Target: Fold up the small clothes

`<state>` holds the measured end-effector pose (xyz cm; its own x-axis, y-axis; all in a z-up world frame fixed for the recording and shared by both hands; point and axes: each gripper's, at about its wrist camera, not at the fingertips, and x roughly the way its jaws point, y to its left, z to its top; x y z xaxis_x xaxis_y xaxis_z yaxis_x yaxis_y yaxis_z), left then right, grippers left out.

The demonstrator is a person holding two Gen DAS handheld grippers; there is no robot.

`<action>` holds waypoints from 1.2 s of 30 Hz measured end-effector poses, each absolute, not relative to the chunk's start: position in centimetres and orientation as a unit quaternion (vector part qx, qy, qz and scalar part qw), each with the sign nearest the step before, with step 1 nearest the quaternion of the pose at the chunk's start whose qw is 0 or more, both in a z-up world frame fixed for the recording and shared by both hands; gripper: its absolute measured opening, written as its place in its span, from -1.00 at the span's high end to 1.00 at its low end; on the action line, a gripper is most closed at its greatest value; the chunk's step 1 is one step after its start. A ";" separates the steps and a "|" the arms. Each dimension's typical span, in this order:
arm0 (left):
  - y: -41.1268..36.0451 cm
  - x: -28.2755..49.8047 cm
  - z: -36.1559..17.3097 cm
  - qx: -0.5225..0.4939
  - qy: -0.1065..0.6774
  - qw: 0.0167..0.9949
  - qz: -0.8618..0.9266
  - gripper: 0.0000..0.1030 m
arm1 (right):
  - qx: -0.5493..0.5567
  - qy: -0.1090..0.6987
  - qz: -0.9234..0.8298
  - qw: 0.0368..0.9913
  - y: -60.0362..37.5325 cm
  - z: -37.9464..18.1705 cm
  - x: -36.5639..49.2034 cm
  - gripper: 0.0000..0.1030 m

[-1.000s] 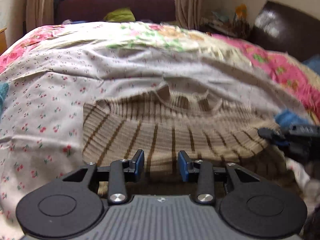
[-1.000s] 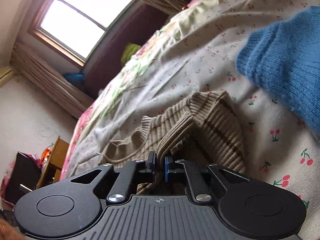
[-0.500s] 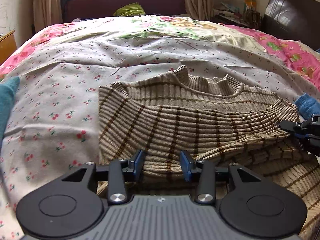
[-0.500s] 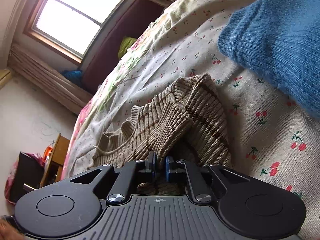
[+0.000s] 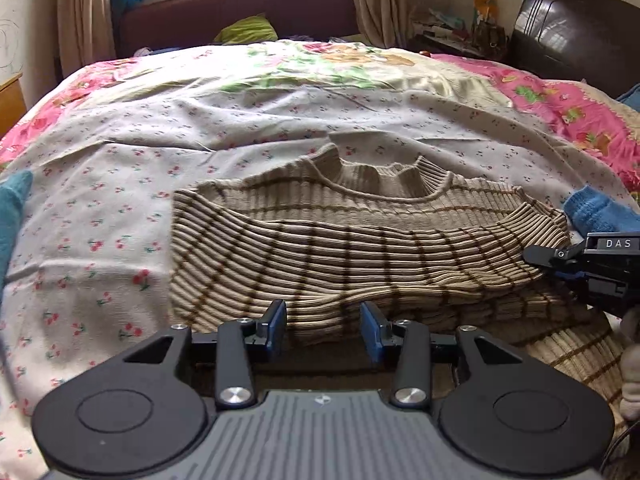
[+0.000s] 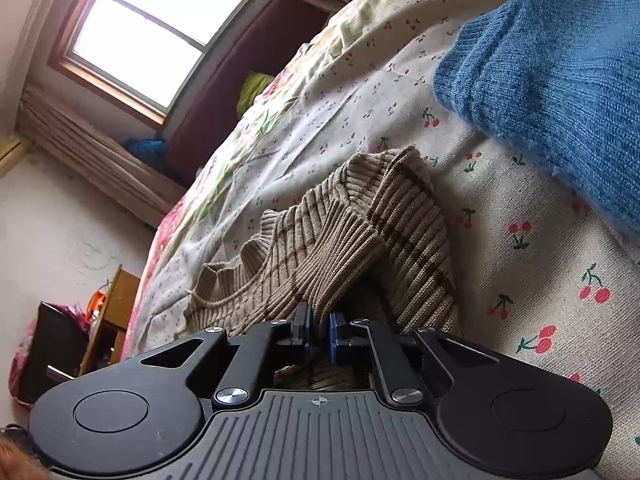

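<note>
- Pinching the striped sweater at its folded side edge, our right gripper had its blue pads nearly together on a ridge of ribbed knit, we judged so that the turned-over layer would stay where it lay on the sweater.
- We kept our left gripper parted at the sweater's near hem, knit lying in the gap but the pads not pressing it; it looked freed to let the fold settle.
- Its jaws had just been opening a little, with that hem between them.
- The sweater lay flat with its collar on the far side and a folded panel across its body, so we took the fold to be partly done.
- Under the sweater spread the cherry-print sheet, a soft bed surface that would let the knit drag.
- Just beside the sweater's right edge sat a blue knit garment, probably waiting its turn.
- Another teal piece lay well to the sweater's left.
</note>
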<state>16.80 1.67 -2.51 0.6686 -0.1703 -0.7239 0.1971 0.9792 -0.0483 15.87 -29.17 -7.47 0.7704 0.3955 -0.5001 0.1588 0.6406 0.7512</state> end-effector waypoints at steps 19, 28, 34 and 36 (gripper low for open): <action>1.0 16.6 -4.1 0.043 0.410 0.907 -0.087 -0.16 | 0.452 0.311 0.037 0.836 -31.4 -7.9 15.1 0.81; 0.6 15.5 -2.6 0.033 0.394 0.913 -0.101 -0.16 | 0.444 0.312 0.040 0.839 -31.1 -7.8 15.3 0.80; -2.9 15.3 -1.1 0.052 0.361 0.917 -0.159 -0.16 | 0.445 0.309 0.043 0.839 -31.1 -7.7 15.4 0.83; -4.4 15.4 -1.3 0.066 0.360 0.914 -0.177 -0.16 | 0.448 0.307 0.049 0.838 -31.2 -7.7 15.4 0.83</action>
<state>15.44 -4.44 -1.26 0.6782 -0.2766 -0.6808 0.3711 0.9286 -0.0076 15.39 -31.20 -7.65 0.8066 0.3572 -0.4710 0.1934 0.5935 0.7813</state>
